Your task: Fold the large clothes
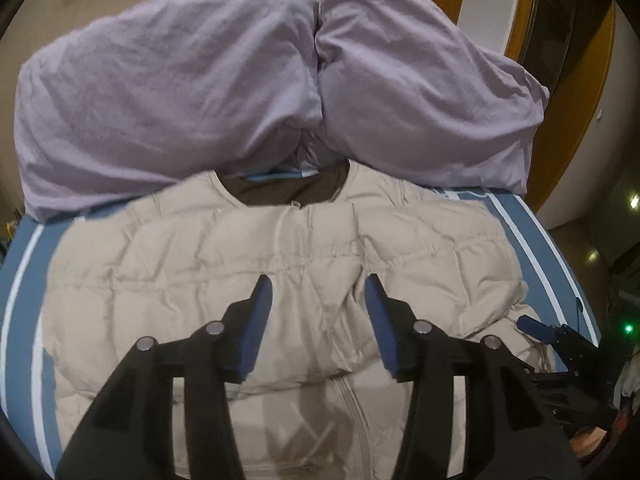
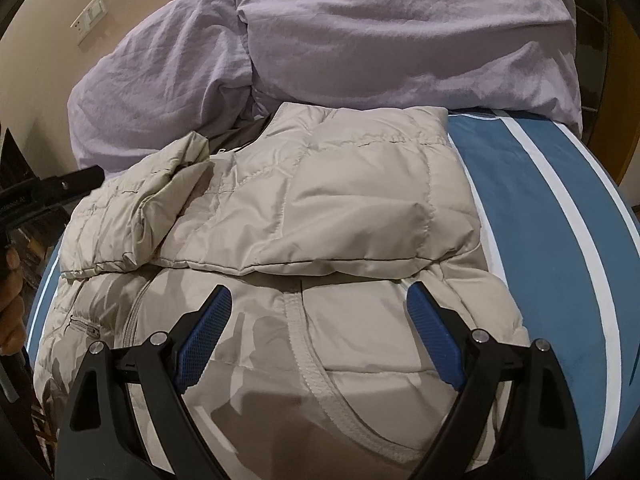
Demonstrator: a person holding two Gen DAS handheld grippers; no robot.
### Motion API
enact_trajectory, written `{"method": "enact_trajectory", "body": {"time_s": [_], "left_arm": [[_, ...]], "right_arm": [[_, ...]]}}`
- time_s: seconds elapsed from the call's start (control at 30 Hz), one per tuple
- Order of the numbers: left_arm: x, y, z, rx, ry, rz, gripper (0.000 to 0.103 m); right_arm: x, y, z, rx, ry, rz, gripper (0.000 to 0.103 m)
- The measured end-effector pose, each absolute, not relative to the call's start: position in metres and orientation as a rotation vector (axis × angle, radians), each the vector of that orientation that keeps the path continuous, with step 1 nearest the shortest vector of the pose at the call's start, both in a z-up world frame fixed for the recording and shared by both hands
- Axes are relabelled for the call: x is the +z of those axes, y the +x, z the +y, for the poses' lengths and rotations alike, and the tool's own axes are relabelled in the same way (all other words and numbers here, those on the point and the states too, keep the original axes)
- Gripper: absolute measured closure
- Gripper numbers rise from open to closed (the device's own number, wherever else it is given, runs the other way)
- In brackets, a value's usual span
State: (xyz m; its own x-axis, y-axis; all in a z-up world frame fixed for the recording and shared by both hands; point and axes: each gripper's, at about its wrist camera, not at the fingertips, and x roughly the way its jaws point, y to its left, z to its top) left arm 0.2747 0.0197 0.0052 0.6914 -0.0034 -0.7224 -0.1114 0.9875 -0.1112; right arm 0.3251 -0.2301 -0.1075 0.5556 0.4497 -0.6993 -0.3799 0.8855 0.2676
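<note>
A beige quilted puffer jacket (image 1: 248,264) lies front up on a blue bed, its dark-lined collar toward the pillows. In the right wrist view the jacket (image 2: 320,208) has both sleeves folded in across the chest and its zip runs down the front. My left gripper (image 1: 318,284) is open and empty, above the jacket's middle. My right gripper (image 2: 319,294) is open and empty, above the jacket's lower part. The right gripper also shows at the lower right edge of the left wrist view (image 1: 532,326).
Two lilac pillows (image 1: 200,92) (image 2: 400,36) lie at the head of the bed behind the jacket. The blue sheet with white stripes (image 2: 540,208) shows on both sides. A wooden door frame (image 1: 576,100) stands to the right; a wall switch (image 2: 89,20) at left.
</note>
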Motion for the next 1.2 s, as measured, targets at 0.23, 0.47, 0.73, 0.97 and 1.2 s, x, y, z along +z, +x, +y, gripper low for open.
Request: {"method": "enact_trajectory", "body": {"time_s": [0.23, 0.47, 0.73, 0.97, 1.2], "left_arm": [[-0.015, 0.291, 0.028, 0.154, -0.118, 0.832, 0.054], [-0.05, 0.311, 0.024, 0.179, -0.114, 0.881, 0.054], [-0.072, 0.328, 0.009, 0.226, -0.066, 0.906, 0.054], [-0.05, 0.295, 0.024, 0.184, -0.133, 0.893, 0.054], [-0.034, 0.214, 0.061, 0.202, -0.153, 0.858, 0.051]], "right_arm": [[-0.111, 0.326, -0.23, 0.495, 0.095, 0.857, 0.012], [-0.118, 0.328, -0.23, 0.499, 0.103, 0.871, 0.012], [-0.122, 0.328, -0.224, 0.485, 0.085, 0.872, 0.012], [-0.109, 0.317, -0.239, 0.464, 0.099, 0.863, 0.012], [-0.101, 0.292, -0.282, 0.425, 0.123, 0.872, 0.012]]}}
